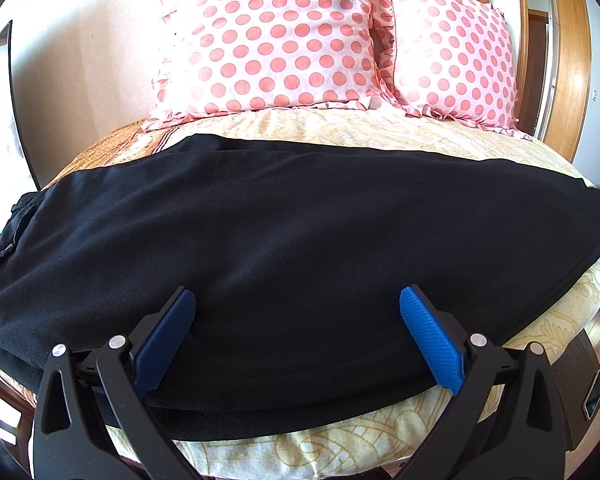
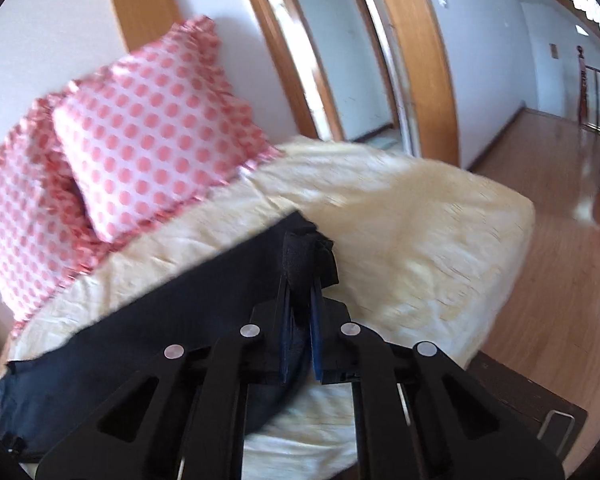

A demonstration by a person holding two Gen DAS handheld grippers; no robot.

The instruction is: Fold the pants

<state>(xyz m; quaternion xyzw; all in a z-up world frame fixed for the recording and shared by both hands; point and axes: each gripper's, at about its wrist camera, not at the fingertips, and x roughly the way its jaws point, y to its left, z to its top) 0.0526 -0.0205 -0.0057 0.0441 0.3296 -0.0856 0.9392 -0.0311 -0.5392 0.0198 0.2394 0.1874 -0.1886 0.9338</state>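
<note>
Black pants [image 1: 284, 240] lie flat across the bed, reaching from the left edge to the right edge of the left wrist view. My left gripper [image 1: 298, 300] hovers over their near edge, open, its blue pads [image 1: 430, 340] wide apart with only cloth beneath them. In the right wrist view the pants [image 2: 140, 340] run from lower left to the centre. My right gripper [image 2: 300, 276] is shut on the end of the pants, and a bunched fold of black fabric sticks up between its pads. That view is blurred.
Two pink polka-dot pillows [image 1: 268, 36] [image 2: 152, 120] lean at the head of the bed. A cream patterned bedspread [image 1: 340, 132] [image 2: 420, 216] covers the mattress. A dark wooden bed frame [image 2: 528, 396] edges the near side, with wood floor [image 2: 548, 280] and doorways [image 2: 364, 60] beyond.
</note>
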